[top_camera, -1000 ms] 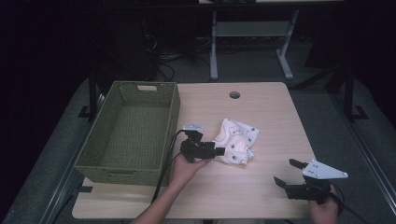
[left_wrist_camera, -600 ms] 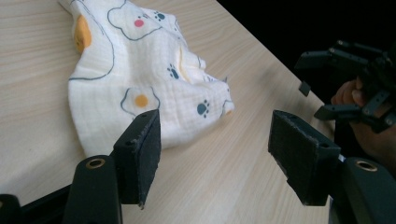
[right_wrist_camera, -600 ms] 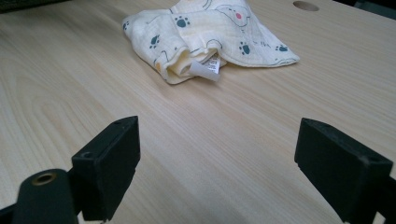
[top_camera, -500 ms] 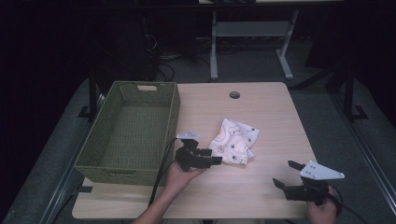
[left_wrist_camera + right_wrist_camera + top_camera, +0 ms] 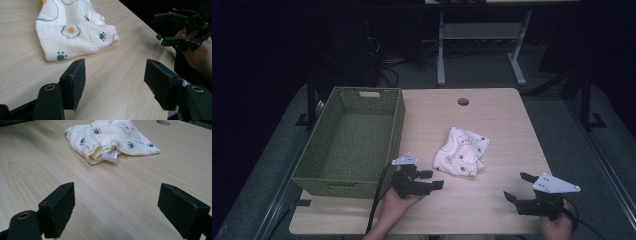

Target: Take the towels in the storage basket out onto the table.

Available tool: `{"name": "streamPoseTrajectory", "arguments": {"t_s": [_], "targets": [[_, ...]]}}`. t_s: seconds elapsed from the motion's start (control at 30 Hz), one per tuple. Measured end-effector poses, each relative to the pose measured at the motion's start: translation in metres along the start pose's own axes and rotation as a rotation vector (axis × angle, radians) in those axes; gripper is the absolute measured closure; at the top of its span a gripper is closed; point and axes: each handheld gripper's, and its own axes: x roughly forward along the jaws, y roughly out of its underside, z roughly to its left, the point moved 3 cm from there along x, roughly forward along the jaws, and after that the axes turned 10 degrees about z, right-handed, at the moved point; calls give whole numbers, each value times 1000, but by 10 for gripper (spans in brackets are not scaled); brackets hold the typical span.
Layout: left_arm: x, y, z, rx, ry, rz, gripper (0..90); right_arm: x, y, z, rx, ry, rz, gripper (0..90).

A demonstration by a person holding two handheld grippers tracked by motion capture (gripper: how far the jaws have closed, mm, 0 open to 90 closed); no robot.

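Here one table of pale wood carries everything, with a single round hole near its far edge. One green woven basket stands along the table's left side, its long axis running from the near edge toward the far one, and a handle slot shows in its far wall. One cloth, cream with fried-egg and paw-print marks, lies crumpled near the middle of the table, just right of the basket and apart from it. Its longer stretch runs slantwise, from the near left up toward the far right. In the right gripper view the cloth shows a folded edge with one small white label poking out toward the camera.

Two grippers are in play, one in each hand. The left gripper sits at the near edge beside the basket's corner, pointing right, toward the cloth's near end. Its fingers have just been opening and now stand apart with bare table between them; in the left gripper view the cloth lies just ahead of the fingers, untouched. The right gripper rests at the near right corner, pointing left, well apart from the cloth, its fingers spread wide over bare wood.
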Motion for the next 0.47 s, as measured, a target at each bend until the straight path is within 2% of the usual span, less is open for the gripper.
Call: {"name": "streamPoseTrajectory", "arguments": {"t_s": [0.17,0.27,0.3,0.37,0.4,0.47], "targets": [[-6,8,-3,3,-13,-37,328,-2,2,-2,10,-2,-4,140],[-5,18,-8,6,-15,-63,326,-2,3,-2,18,-2,-3,140],[-4,20,-10,17,-23,-64,326,-2,3,-2,13,2,-11,140],[-2,22,-14,71,-69,-35,320,-3,3,-1,15,3,-16,140],[-1,22,-16,79,-72,-34,306,-3,3,0,18,1,-14,140],[-2,23,-17,74,-50,-32,301,-3,4,0,21,-2,-16,140]]}}
